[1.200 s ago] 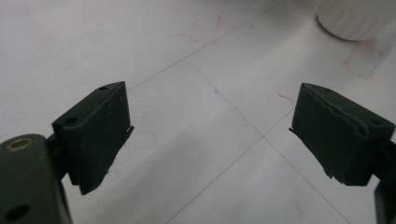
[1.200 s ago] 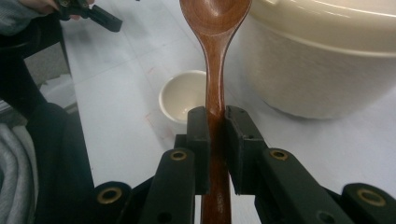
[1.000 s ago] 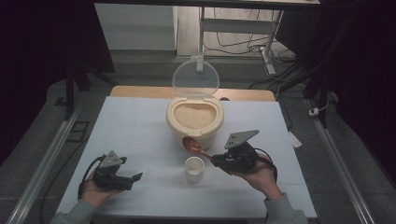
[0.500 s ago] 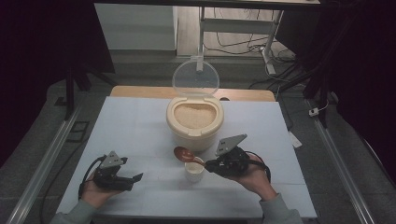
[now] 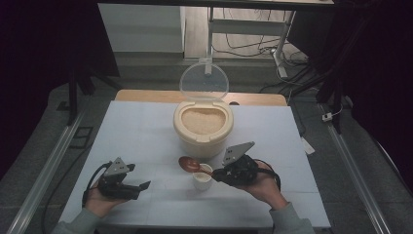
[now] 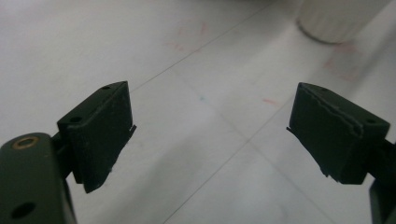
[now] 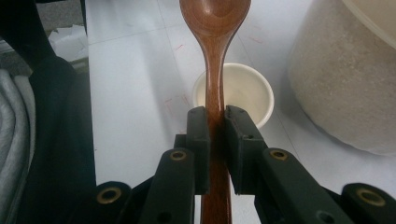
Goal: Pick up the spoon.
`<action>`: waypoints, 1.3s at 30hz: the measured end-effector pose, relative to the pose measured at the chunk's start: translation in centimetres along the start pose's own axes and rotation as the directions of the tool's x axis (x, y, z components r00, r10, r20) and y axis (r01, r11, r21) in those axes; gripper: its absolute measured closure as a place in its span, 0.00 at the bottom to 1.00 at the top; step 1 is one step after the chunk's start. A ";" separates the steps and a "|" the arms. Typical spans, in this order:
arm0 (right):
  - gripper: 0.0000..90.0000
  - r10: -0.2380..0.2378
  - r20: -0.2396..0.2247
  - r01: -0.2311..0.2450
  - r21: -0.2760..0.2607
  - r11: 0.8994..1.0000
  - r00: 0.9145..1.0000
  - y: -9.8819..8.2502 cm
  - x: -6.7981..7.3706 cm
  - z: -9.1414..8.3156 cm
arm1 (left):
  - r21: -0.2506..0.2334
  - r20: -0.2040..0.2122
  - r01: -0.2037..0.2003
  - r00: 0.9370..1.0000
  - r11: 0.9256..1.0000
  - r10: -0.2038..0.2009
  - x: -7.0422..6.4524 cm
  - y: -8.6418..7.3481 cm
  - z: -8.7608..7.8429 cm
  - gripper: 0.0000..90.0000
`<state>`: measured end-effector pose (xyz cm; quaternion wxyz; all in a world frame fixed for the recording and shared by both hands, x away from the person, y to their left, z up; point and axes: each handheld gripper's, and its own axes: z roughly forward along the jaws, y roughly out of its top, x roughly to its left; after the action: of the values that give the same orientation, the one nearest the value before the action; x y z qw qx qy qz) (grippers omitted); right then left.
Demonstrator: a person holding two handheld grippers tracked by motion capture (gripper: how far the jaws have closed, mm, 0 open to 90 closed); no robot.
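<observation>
My right gripper (image 5: 220, 174) (image 7: 217, 126) is shut on the handle of a brown wooden spoon (image 7: 215, 56). The spoon (image 5: 188, 165) reaches left over a small white cup (image 5: 202, 179) (image 7: 243, 91), with its bowl past the cup's far rim. I cannot tell whether the spoon's bowl carries anything. Behind them stands a cream rice container (image 5: 203, 129) (image 7: 345, 79) filled with white rice, its clear lid (image 5: 204, 81) swung up. My left gripper (image 5: 139, 187) (image 6: 210, 135) rests low at the front left, open with bare table between its jaws.
The white table (image 5: 141, 136) ends close to the person's hands at the front edge. A metal rail (image 5: 46, 168) runs along the left side and another (image 5: 358, 175) along the right. A white cylinder's base (image 6: 334, 21) shows far off in the left gripper view.
My right gripper has carried the spoon left and down from beside the container, so the spoon now lies across the cup. The left gripper stayed put.
</observation>
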<state>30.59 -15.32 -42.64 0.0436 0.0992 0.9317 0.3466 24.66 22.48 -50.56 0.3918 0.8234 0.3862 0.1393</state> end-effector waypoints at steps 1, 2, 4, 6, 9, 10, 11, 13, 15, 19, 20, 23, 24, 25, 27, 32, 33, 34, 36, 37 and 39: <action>0.89 -0.002 0.003 0.002 0.001 1.000 1.000 0.0 0.0 0.0 | -0.001 0.009 -0.012 1.000 1.000 0.012 -0.2 0.3 -0.1 0.16; 0.89 -0.004 0.003 0.004 0.000 1.000 1.000 0.0 0.0 0.0 | -0.002 0.015 -0.026 1.000 1.000 0.026 -0.4 0.6 -0.2 0.16; 0.89 -0.003 0.001 0.003 -0.004 1.000 1.000 0.1 0.0 -0.1 | -0.009 0.027 -0.047 0.999 0.999 0.047 -0.8 1.3 -0.3 0.16; 0.89 -0.007 0.000 0.007 -0.007 1.000 1.000 0.1 0.0 -0.1 | -0.014 0.038 -0.072 0.997 0.997 0.072 -1.1 2.0 -0.4 0.16; 0.89 -0.013 -0.001 0.013 -0.007 1.000 1.000 0.1 0.1 -0.1 | -0.029 0.049 -0.105 0.993 0.994 0.107 -1.7 3.2 -0.5 0.17; 0.89 -0.015 -0.001 0.015 -0.005 1.000 1.000 0.2 0.1 -0.2 | -0.035 0.053 -0.115 0.992 0.993 0.117 -2.0 3.6 -0.5 0.17; 0.89 -0.017 -0.001 0.017 -0.006 1.000 1.000 0.2 0.1 -0.1 | -0.039 0.057 -0.130 0.990 0.991 0.132 -2.3 4.0 -0.5 0.18; 0.89 -0.017 -0.004 0.017 -0.013 1.000 1.000 0.2 0.2 -0.1 | -0.047 0.064 -0.167 0.983 0.985 0.170 -2.9 4.9 -0.6 0.19; 0.89 -0.020 -0.009 0.019 -0.013 1.000 1.000 0.2 0.2 -0.1 | -0.059 0.071 -0.226 0.971 0.972 0.230 -4.0 6.3 -0.7 0.19; 0.89 -0.024 -0.017 0.024 -0.014 1.000 1.000 0.4 0.4 0.0 | -0.072 0.078 -0.285 0.954 0.956 0.290 -5.1 7.7 -0.8 0.21; 0.89 -0.033 -0.018 0.032 -0.009 0.999 0.999 0.5 0.4 0.0 | -0.076 0.078 -0.306 0.947 0.949 0.311 -5.4 8.3 -0.8 0.22; 0.89 -0.035 -0.020 0.035 -0.011 0.999 0.999 0.5 0.5 0.1 | -0.089 0.083 -0.360 0.926 0.929 0.367 -6.6 9.7 -0.7 0.23; 0.89 -0.035 -0.028 0.035 -0.017 0.999 0.999 0.6 0.6 0.1 | -0.089 0.087 -0.377 0.919 0.922 0.384 -6.9 10.1 -0.6 0.23; 0.89 -0.035 -0.028 0.035 -0.017 0.999 0.999 0.6 0.6 0.1 | -0.088 0.090 -0.394 0.911 0.915 0.401 -7.3 10.5 -0.5 0.23; 0.89 -0.041 -0.033 0.040 -0.015 0.999 0.999 0.6 0.6 0.1 | -0.083 0.090 -0.422 0.899 0.903 0.429 -8.0 11.2 -0.1 0.24; 0.89 -0.045 -0.042 0.045 -0.010 0.999 0.998 0.7 0.8 0.4 | -0.072 0.105 -0.490 0.863 0.869 0.495 -9.6 12.3 0.2 0.27; 0.89 -0.048 -0.044 0.048 -0.009 0.999 0.998 0.8 0.9 0.5 | -0.064 0.113 -0.503 0.854 0.862 0.507 -9.9 12.5 0.4 0.28; 0.89 -0.047 -0.048 0.046 -0.009 0.999 0.998 0.8 0.9 0.6 | -0.054 0.117 -0.515 0.847 0.855 0.518 -10.1 12.6 0.6 0.29; 0.89 -0.051 -0.053 0.051 -0.001 0.999 0.997 0.9 1.0 0.7 | -0.022 0.123 -0.546 0.830 0.837 0.544 -10.6 13.0 1.1 0.31; 0.89 -0.051 -0.053 0.051 -0.001 0.999 0.997 0.9 1.0 0.7 | -0.008 0.127 -0.561 0.820 0.828 0.558 -10.9 13.1 1.4 0.31; 0.89 -0.051 -0.058 0.051 -0.001 0.999 0.997 0.9 1.0 0.9 | 0.022 0.145 -0.587 0.802 0.809 0.579 -11.3 13.3 2.0 0.35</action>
<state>29.87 -13.87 -42.75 0.0252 0.0654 0.9349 0.3478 25.22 7.71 -40.98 0.3274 0.9219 0.0921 0.1857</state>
